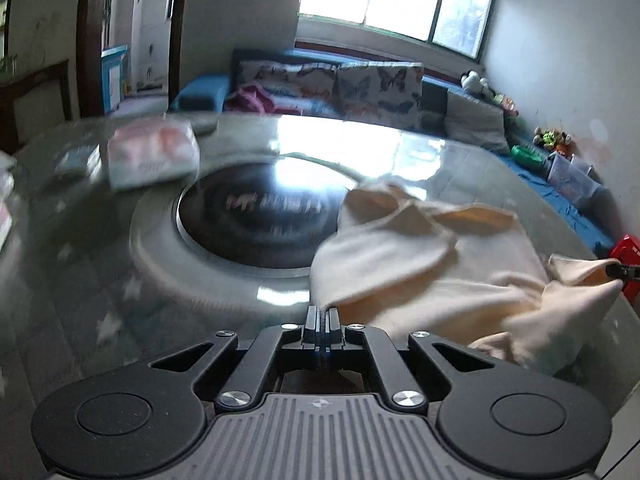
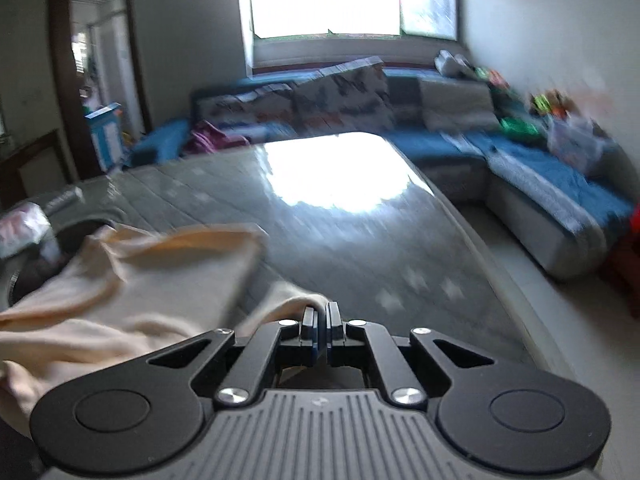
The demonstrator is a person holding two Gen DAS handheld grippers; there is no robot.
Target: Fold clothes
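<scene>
Both pairs of jaws sit closest to me, pressed together. My left gripper (image 1: pixel 321 316) pinches one edge of the cream garment (image 1: pixel 420 272), which spreads ahead and to the right of its jaws over the glass table (image 1: pixel 100 280). My right gripper (image 2: pixel 320 314) pinches another edge, and the cloth lies left of those jaws. So the garment hangs stretched between my two hands, its long side running from one to the other. I judge both are equally near it.
</scene>
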